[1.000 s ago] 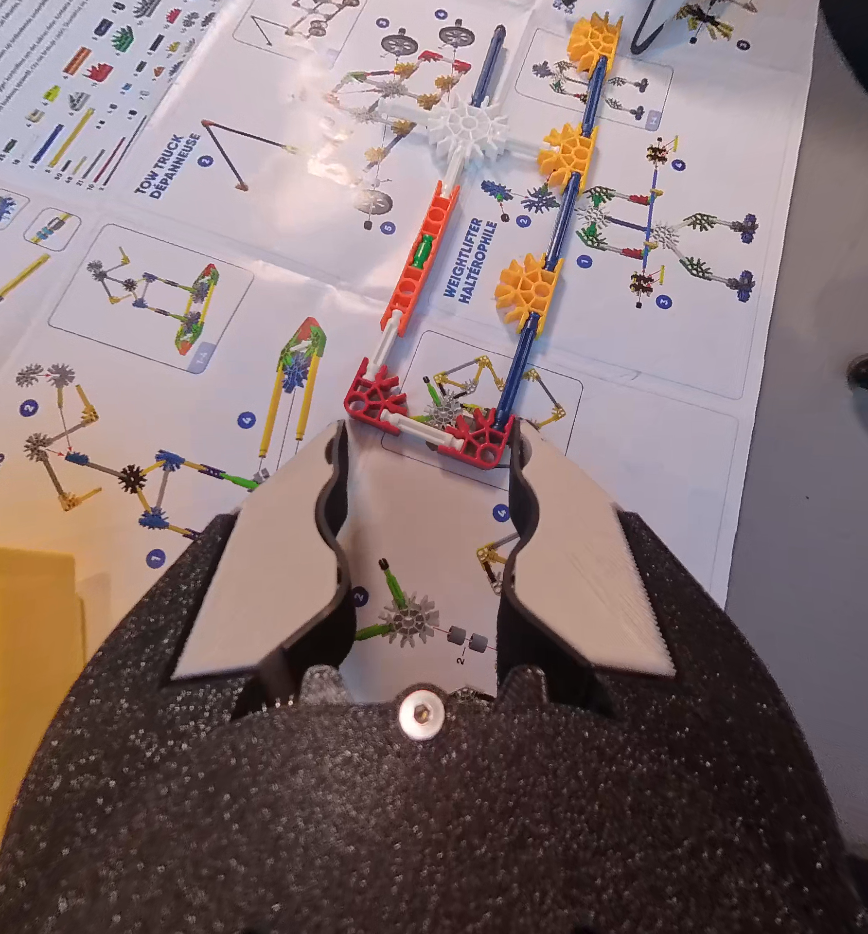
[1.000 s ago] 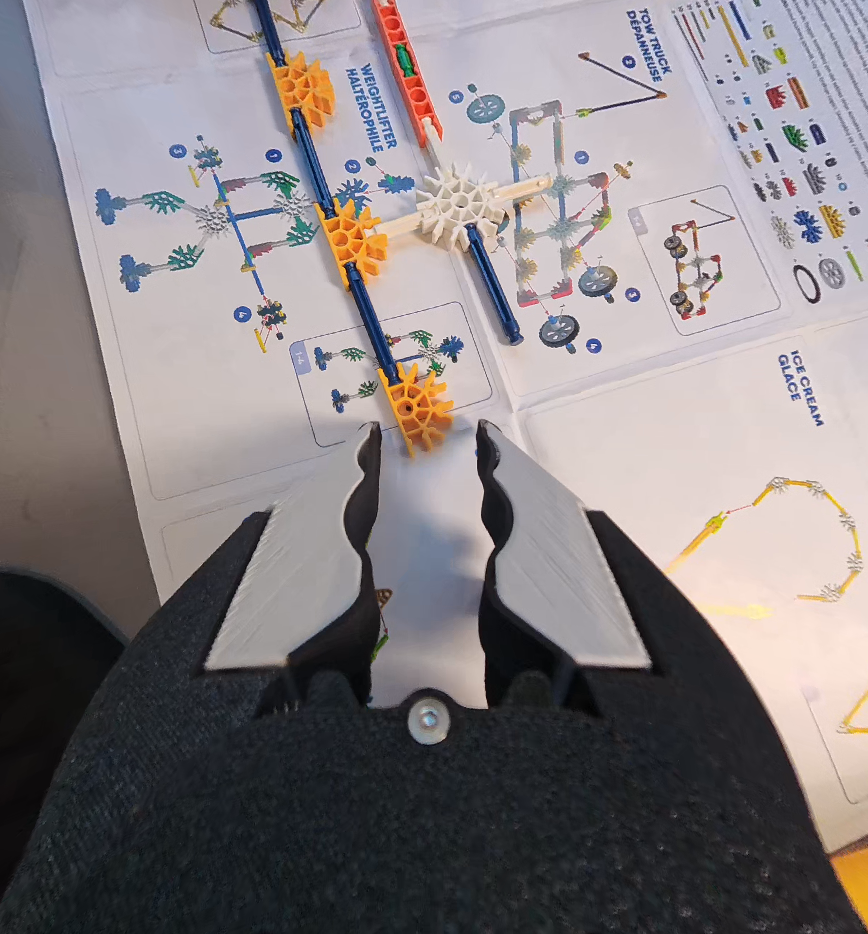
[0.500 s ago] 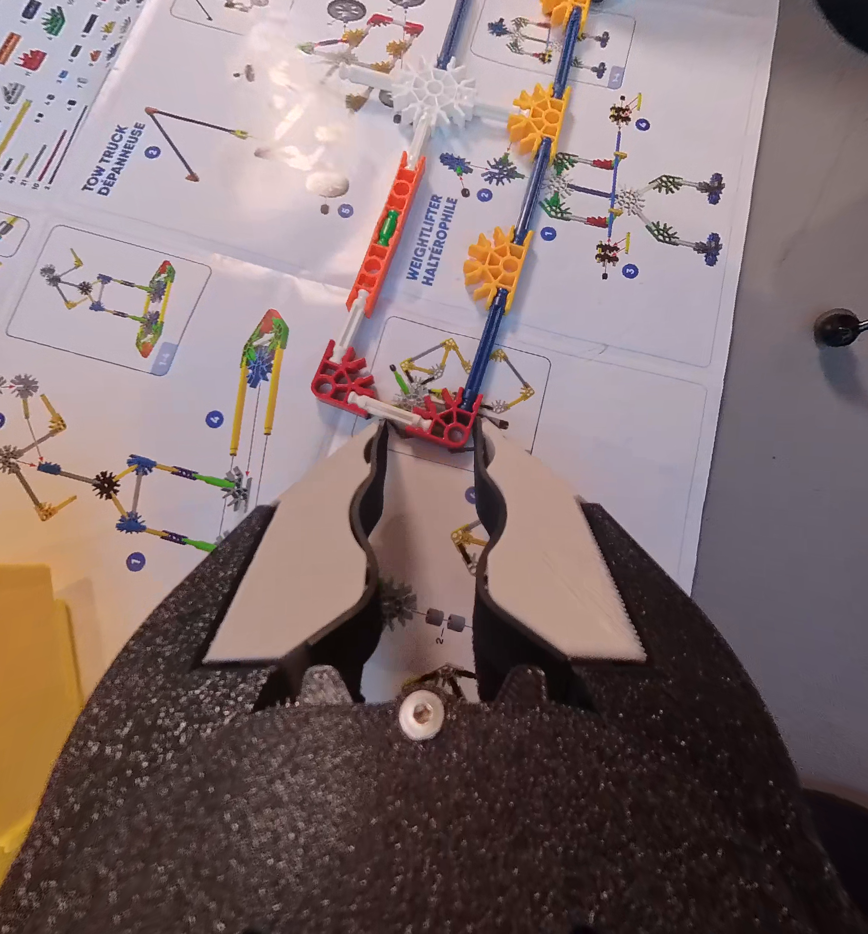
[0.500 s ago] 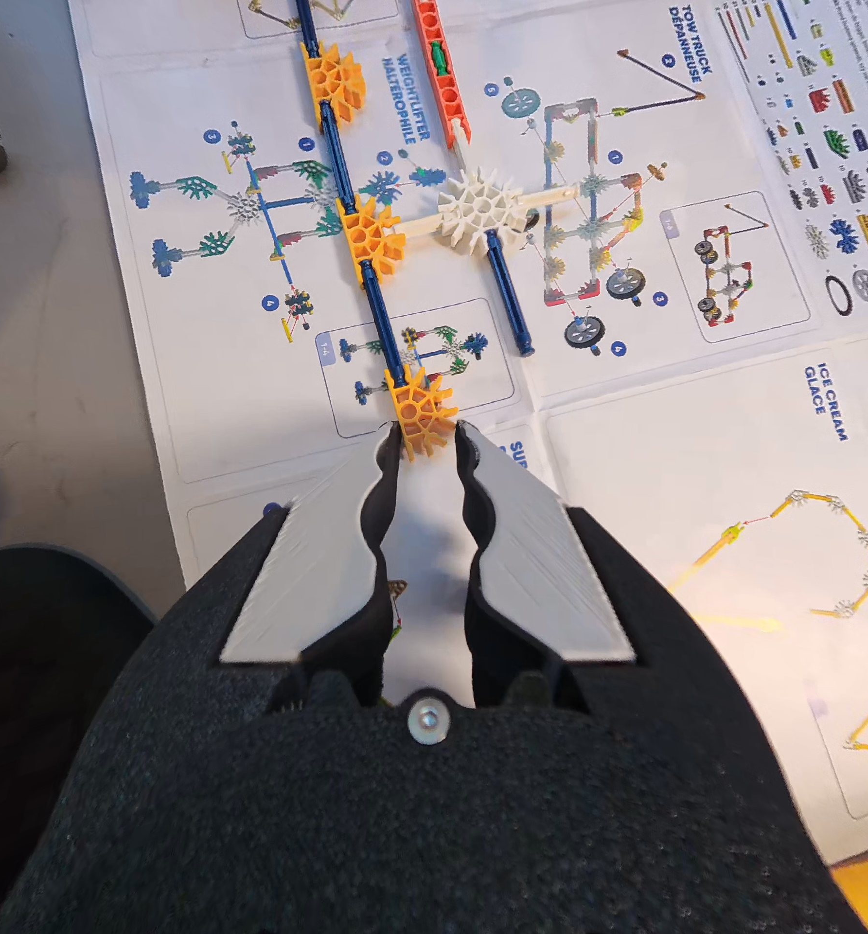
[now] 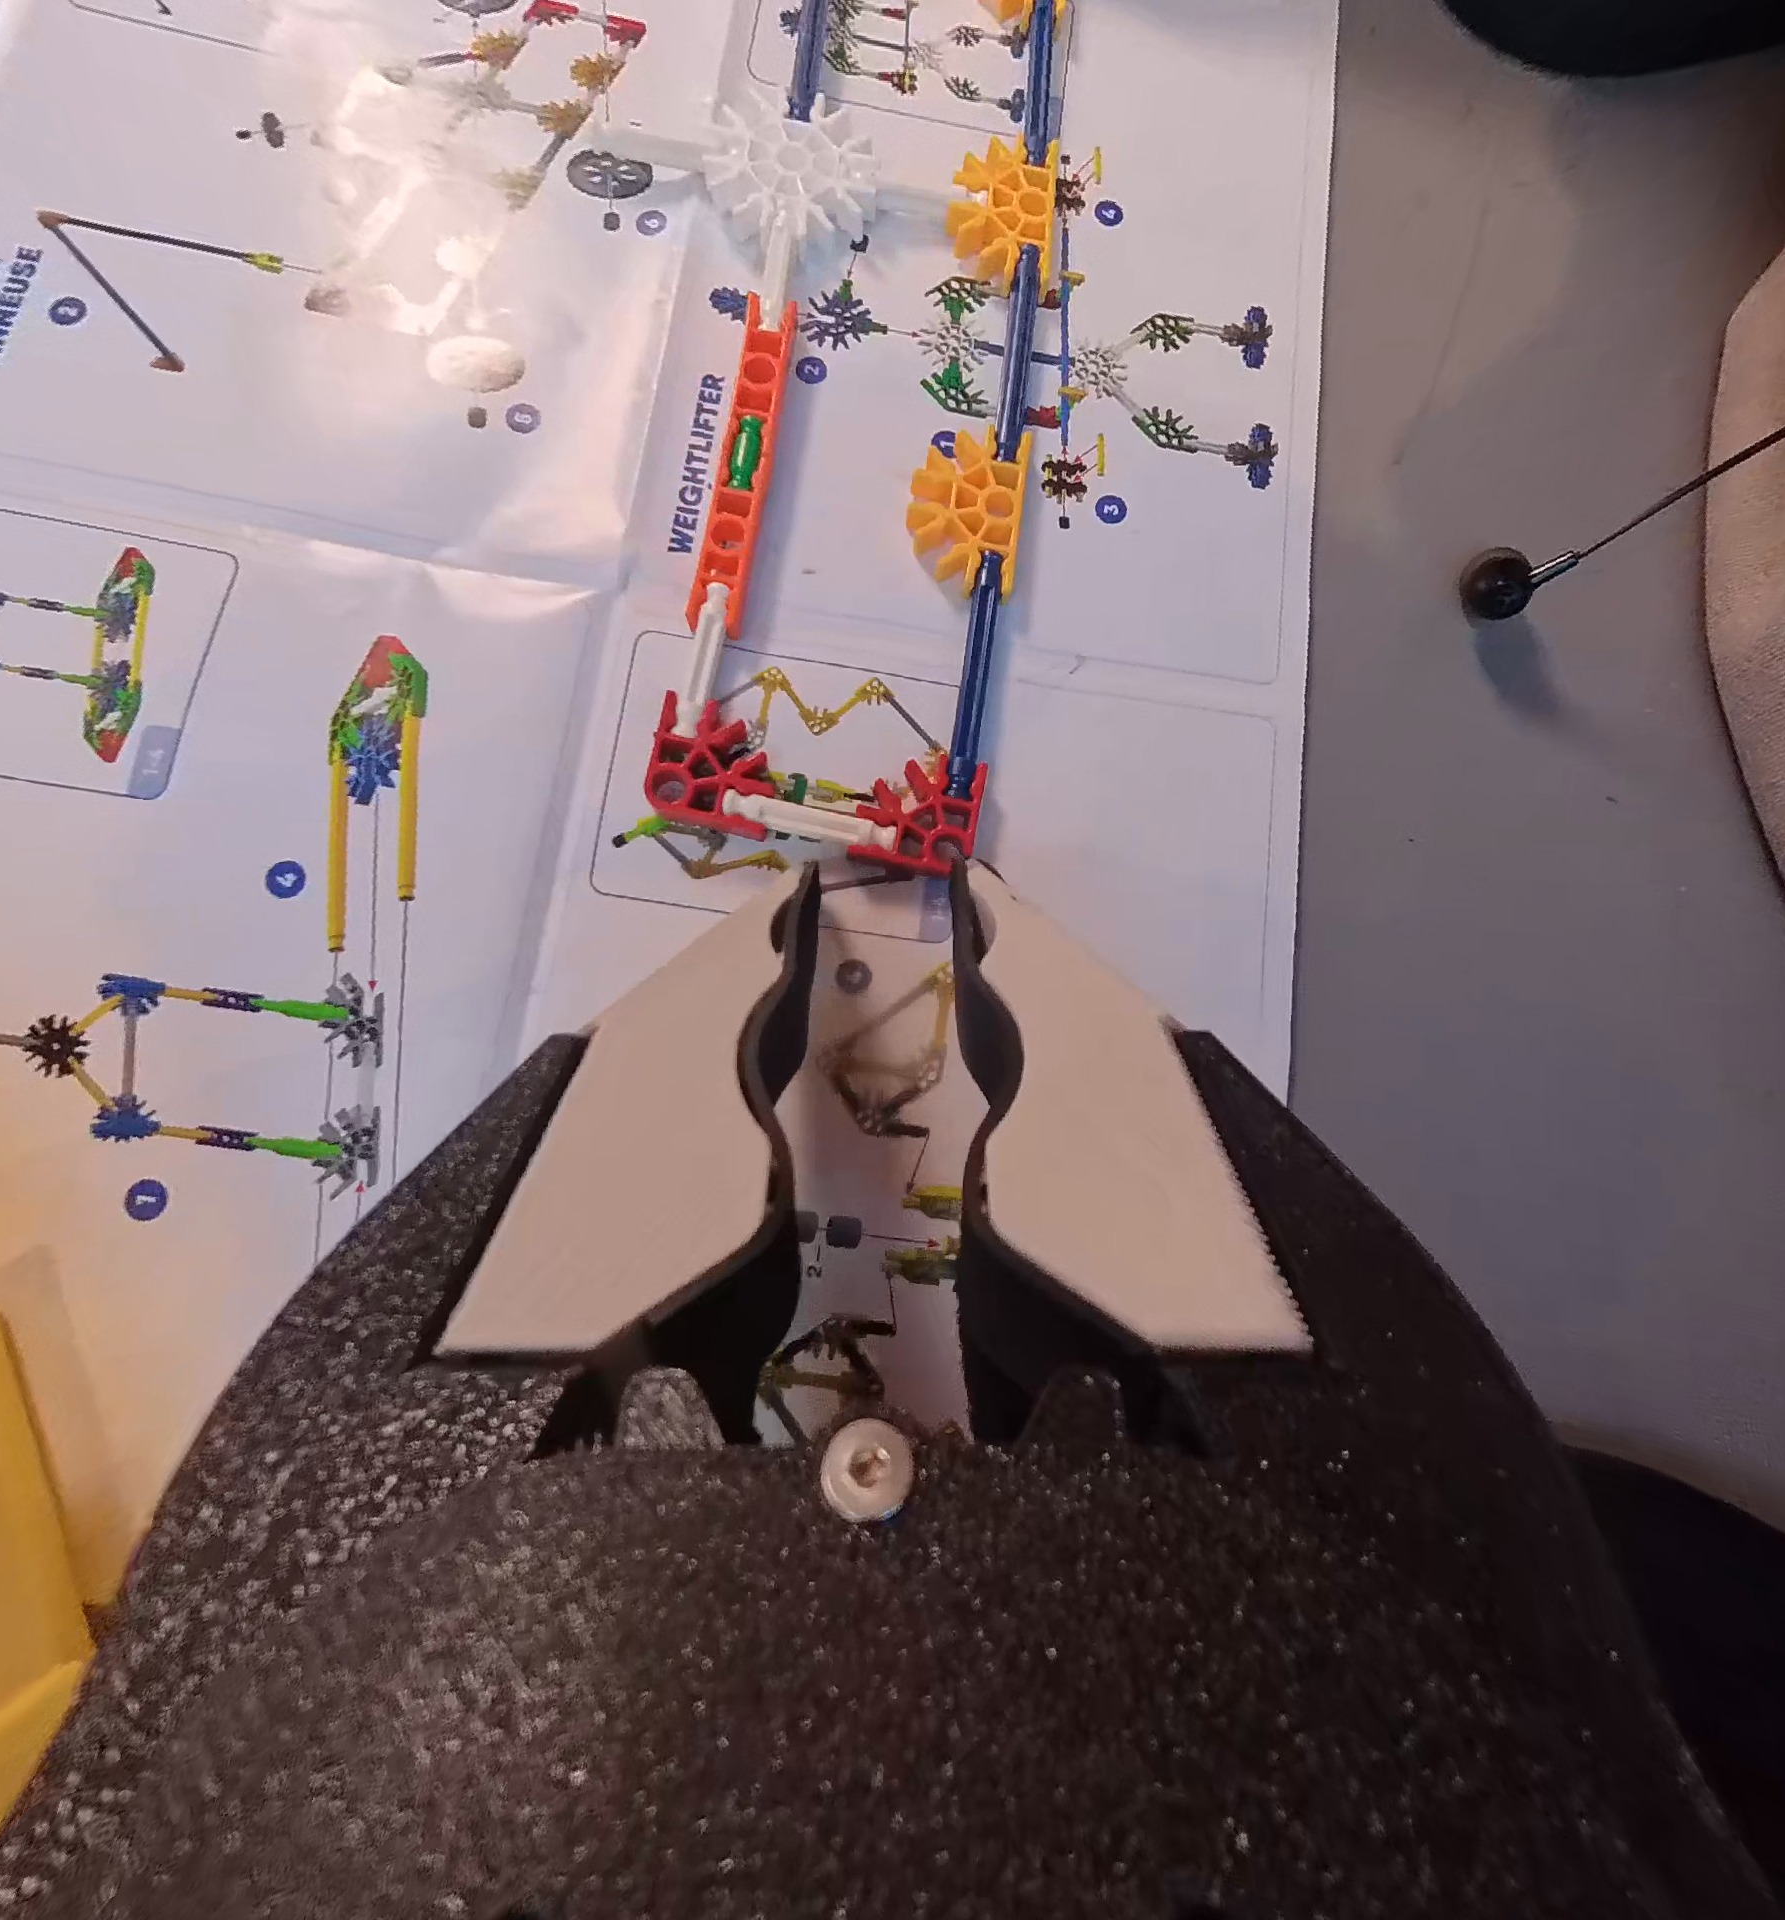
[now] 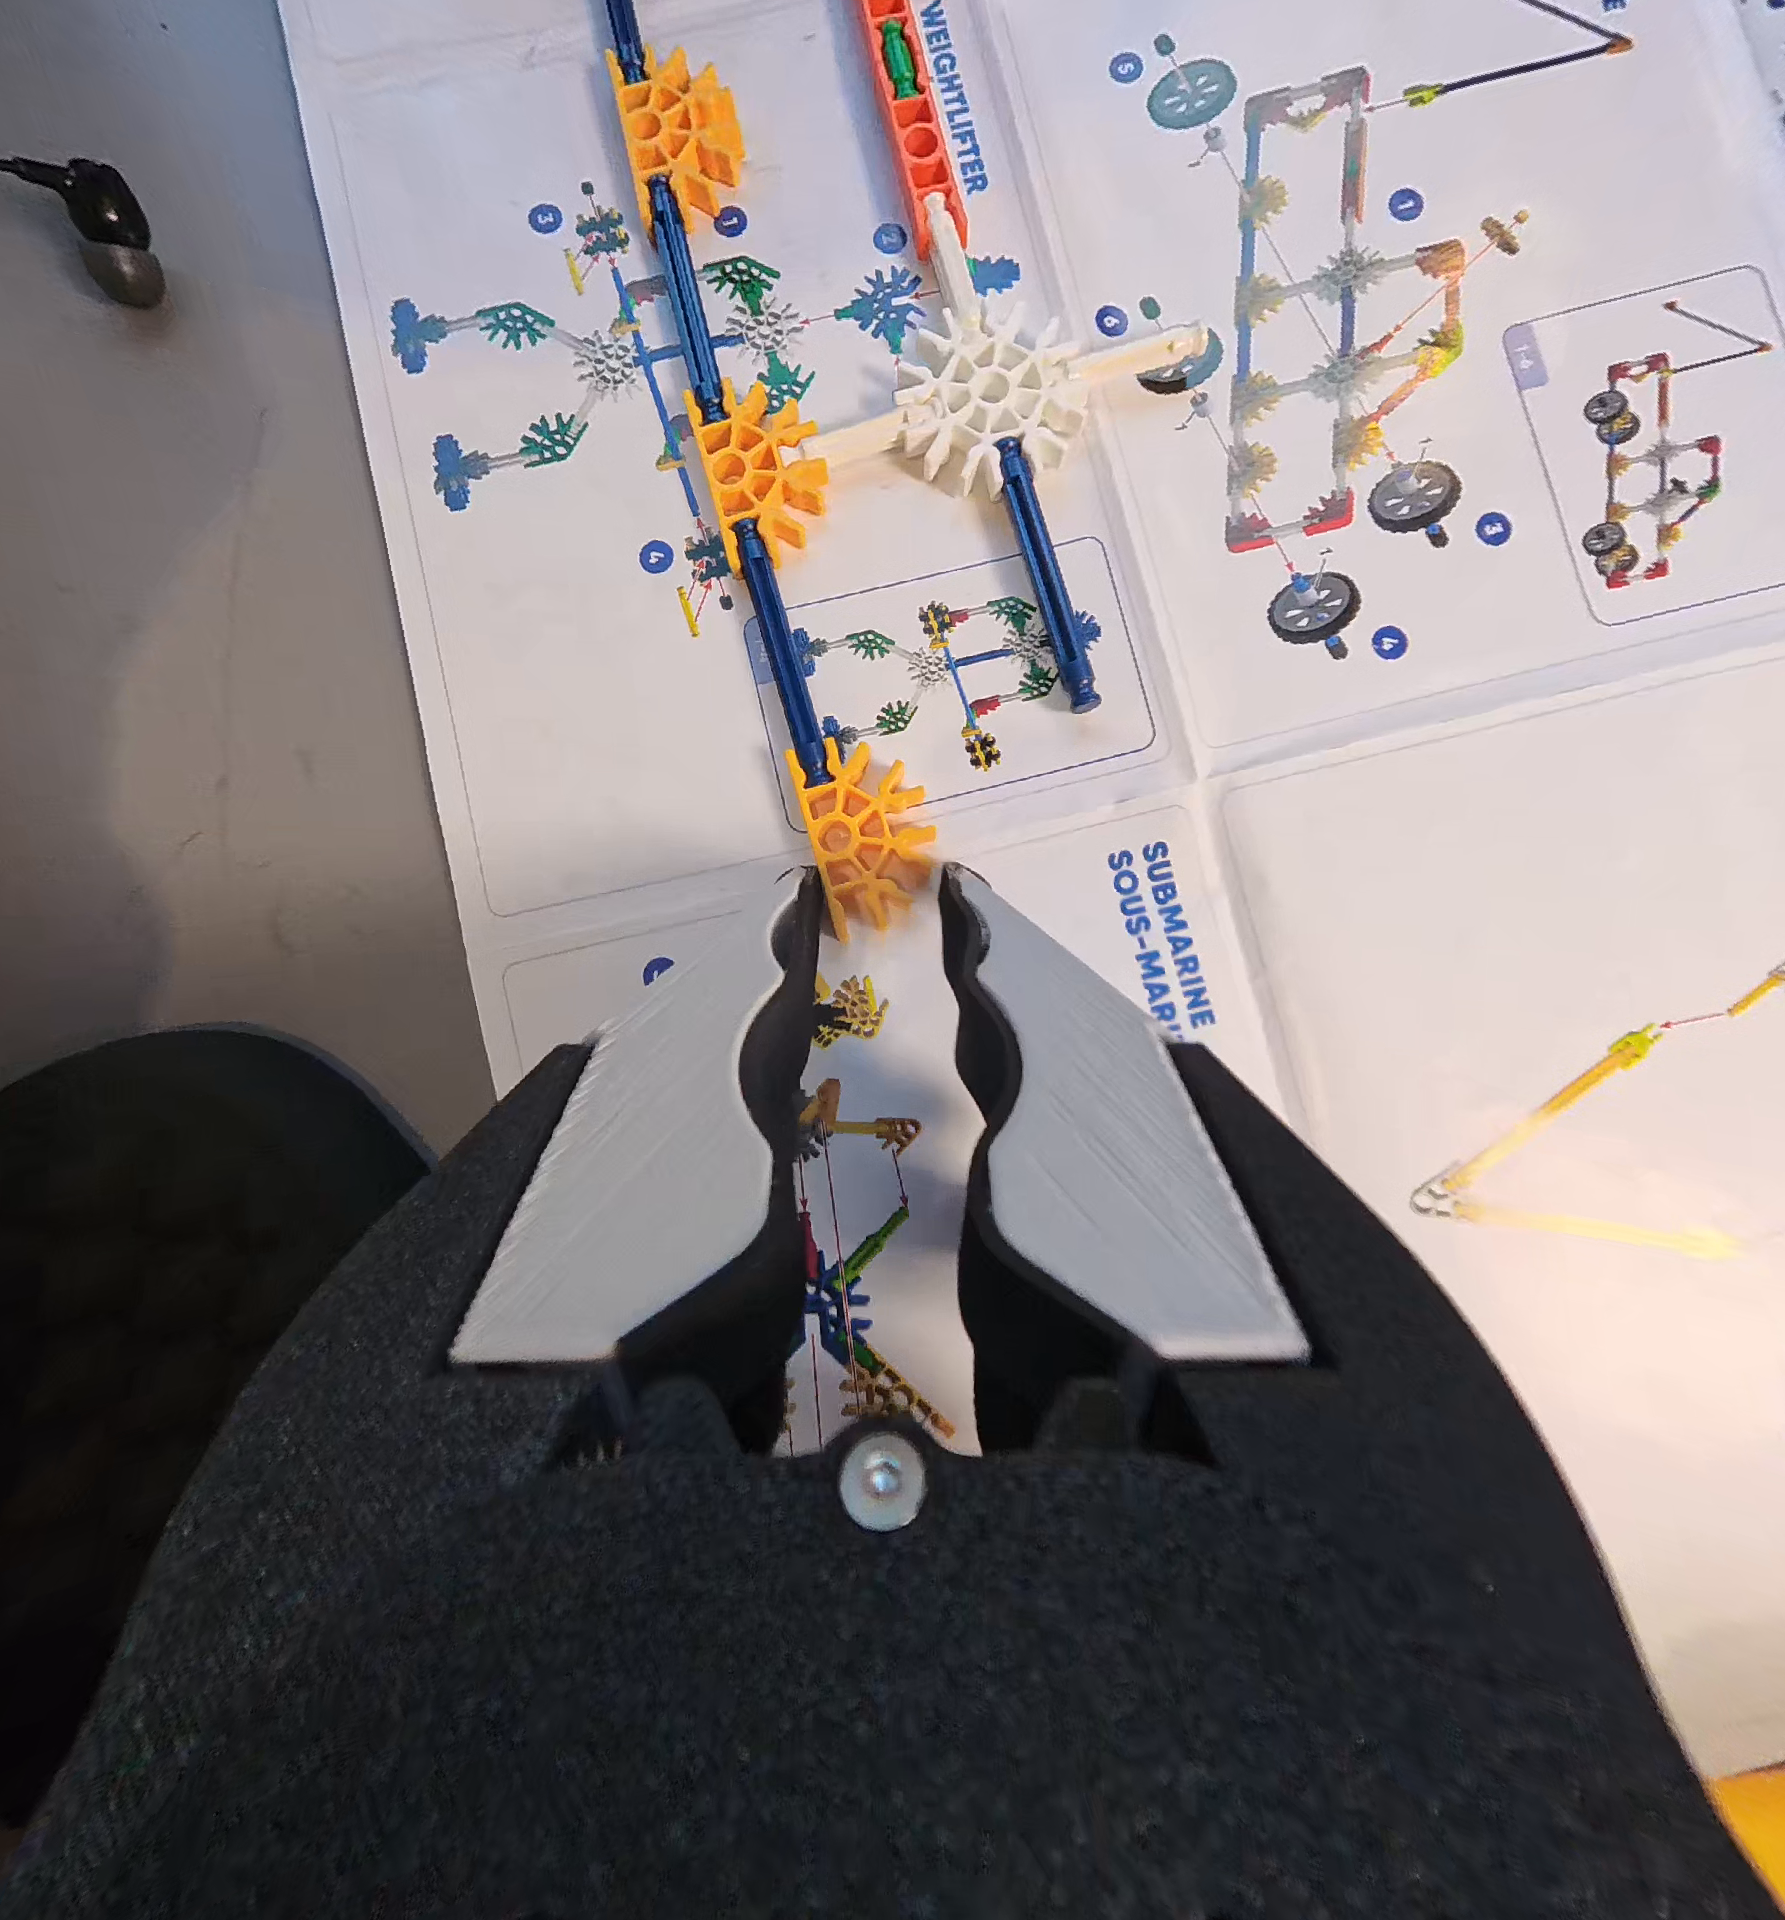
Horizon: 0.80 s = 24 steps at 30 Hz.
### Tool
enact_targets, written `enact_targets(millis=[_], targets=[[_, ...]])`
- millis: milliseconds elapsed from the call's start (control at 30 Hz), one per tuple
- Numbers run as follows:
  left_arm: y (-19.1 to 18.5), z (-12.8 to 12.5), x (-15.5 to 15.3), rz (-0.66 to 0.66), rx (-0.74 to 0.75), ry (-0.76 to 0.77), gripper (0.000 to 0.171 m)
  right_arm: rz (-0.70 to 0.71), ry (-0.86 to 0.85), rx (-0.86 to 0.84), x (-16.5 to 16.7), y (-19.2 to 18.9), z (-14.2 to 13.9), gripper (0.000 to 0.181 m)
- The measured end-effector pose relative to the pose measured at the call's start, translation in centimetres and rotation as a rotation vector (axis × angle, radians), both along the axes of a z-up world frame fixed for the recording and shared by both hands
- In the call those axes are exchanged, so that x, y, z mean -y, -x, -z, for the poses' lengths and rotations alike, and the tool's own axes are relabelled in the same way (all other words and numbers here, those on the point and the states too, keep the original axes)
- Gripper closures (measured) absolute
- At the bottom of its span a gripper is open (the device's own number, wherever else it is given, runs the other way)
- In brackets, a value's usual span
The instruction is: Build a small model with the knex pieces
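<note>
In the left wrist view's centre, the left tool (image 5: pixel 883 883) stands slightly apart, tips at a red connector (image 5: pixel 919 821) on the instruction sheet (image 5: pixel 244 468). The right tool (image 6: pixel 872 894), also parted, brackets a yellow connector (image 6: pixel 857 831) mid-frame, left tip touching.

Printed headings on instruction sheet (image 5: pixel 244 499)

The left gripper (image 5: pixel 883 883) is pointing forward and down, its two pale fingers (image 5: pixel 659 1122) sitting a narrow gap apart, nothing clamped between them. The right gripper (image 6: pixel 872 888) is angling down likewise, its fingers (image 6: pixel 1085 1132) parted by a similar gap, tips level.
</note>
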State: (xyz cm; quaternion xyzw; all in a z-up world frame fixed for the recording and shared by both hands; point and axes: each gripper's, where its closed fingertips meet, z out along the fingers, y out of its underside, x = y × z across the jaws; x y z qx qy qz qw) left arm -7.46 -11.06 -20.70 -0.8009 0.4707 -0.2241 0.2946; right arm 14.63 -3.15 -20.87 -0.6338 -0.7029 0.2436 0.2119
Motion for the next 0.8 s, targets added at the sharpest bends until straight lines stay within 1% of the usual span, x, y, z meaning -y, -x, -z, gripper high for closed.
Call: enact_targets(millis=[133, 267, 367, 500, 667, 800], targets=[[0.3, -0.9, -1.6, -0.069, 0.047, -0.062, 0.131, 0.008, 0.0, -0.074, 0.0, 0.6, -1.4, 0.152], [0.0, -0.3, -2.0, -0.077, 0.031, -0.072, 0.107, 0.029, -0.031, -0.15, -0.8, 1.5, -2.5, 0.147], [-0.3, 0.0, -2.1, -0.07, 0.007, -0.093, 0.095, 0.044, -0.054, -0.189, -1.3, 2.0, -2.9, 0.142], [-0.4, 0.5, -2.1, -0.06, -0.024, -0.099, 0.096, 0.052, -0.058, -0.202, -1.6, 2.3, -2.8, 0.139], [-0.6, 0.6, -1.8, -0.042, -0.02, -0.09, 0.109, 0.049, -0.055, -0.198, -1.6, 2.5, -2.3, 0.139], [-0.6, 0.6, -1.8, -0.04, -0.024, -0.087, 0.11, 0.05, -0.057, -0.192, -1.7, 2.6, -2.0, 0.14]])
